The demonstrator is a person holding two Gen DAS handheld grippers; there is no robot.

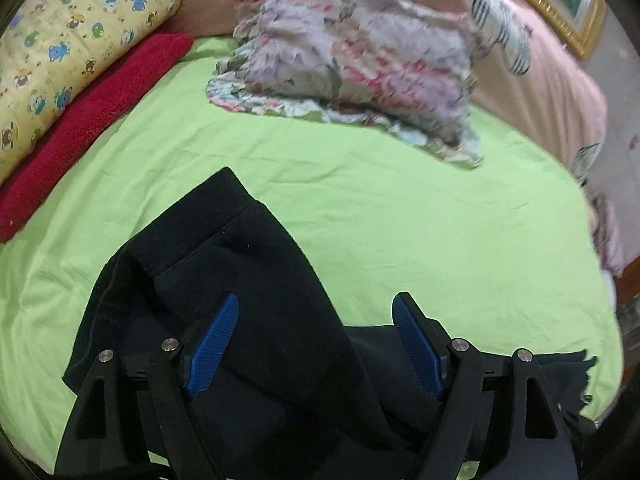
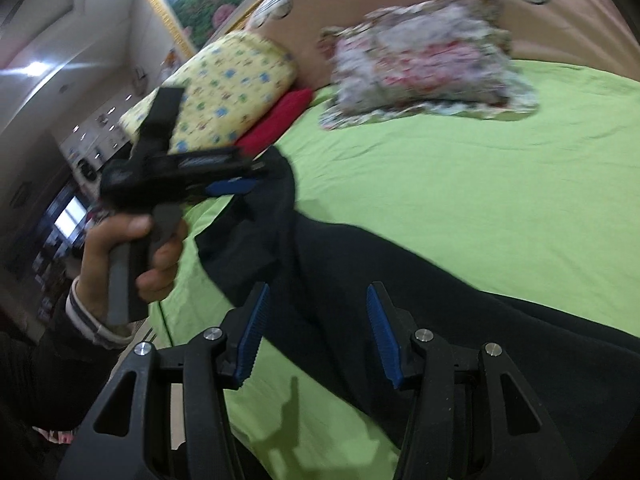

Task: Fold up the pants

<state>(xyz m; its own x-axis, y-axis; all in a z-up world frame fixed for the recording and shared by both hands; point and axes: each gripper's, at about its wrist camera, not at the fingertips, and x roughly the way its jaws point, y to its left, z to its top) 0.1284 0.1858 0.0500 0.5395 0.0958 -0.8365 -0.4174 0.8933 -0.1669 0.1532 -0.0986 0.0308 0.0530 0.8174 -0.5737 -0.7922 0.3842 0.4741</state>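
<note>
Black pants (image 1: 256, 280) lie spread across the green bed sheet (image 1: 400, 220), one end folded over with a pocket seam showing. My left gripper (image 1: 316, 320) hangs just above them, its blue pads (image 1: 216, 344) wide apart and pressing on nothing. In the right wrist view the pants (image 2: 400, 280) run from lower right up to the left. My right gripper (image 2: 316, 320) stands open over that cloth, with nothing pinched between the pads. A hand (image 2: 132, 252) holds the left gripper (image 2: 244, 184) by the pants' far end.
A floral pillow (image 1: 352, 64) lies at the head of the bed against a pink headboard cover (image 1: 540, 92). A yellow printed pillow (image 1: 72, 40) rests on a red towel (image 1: 92, 120) at the left. A striped soft toy (image 1: 500, 32) sits at the back right. Bare green sheet lies between the pants and the pillows.
</note>
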